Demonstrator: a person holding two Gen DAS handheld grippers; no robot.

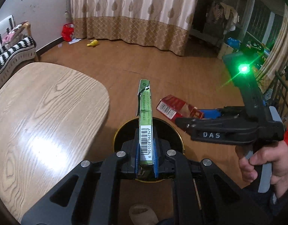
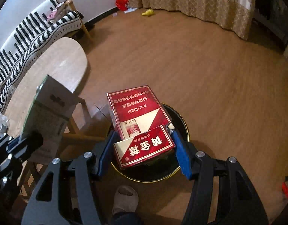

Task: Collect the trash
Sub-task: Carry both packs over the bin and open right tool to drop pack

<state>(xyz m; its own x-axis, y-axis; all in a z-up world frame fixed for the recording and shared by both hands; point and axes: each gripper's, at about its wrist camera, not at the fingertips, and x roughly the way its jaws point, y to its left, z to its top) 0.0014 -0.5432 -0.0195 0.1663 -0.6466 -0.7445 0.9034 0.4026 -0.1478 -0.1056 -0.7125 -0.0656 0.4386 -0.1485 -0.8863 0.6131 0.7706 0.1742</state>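
My left gripper (image 1: 146, 150) is shut on a flat green carton (image 1: 145, 120) with a barcode, held edge-up over a black bin with a gold rim (image 1: 178, 136) on the floor. The green carton also shows in the right wrist view (image 2: 48, 108), at the left. My right gripper (image 2: 142, 146) is shut on a red cigarette carton (image 2: 138, 116) with an open flap, held above the same bin (image 2: 183, 120). In the left wrist view the right gripper's body (image 1: 228, 131) and the red carton (image 1: 178, 108) appear at the right.
A light wooden table (image 1: 40, 116) stands left of the bin. A striped sofa (image 2: 31, 37) lies behind it. A red bag (image 1: 67, 31) and a yellow object (image 1: 92, 43) lie by the curtain. A slippered foot (image 2: 126, 198) is below the bin. Open wood floor lies ahead.
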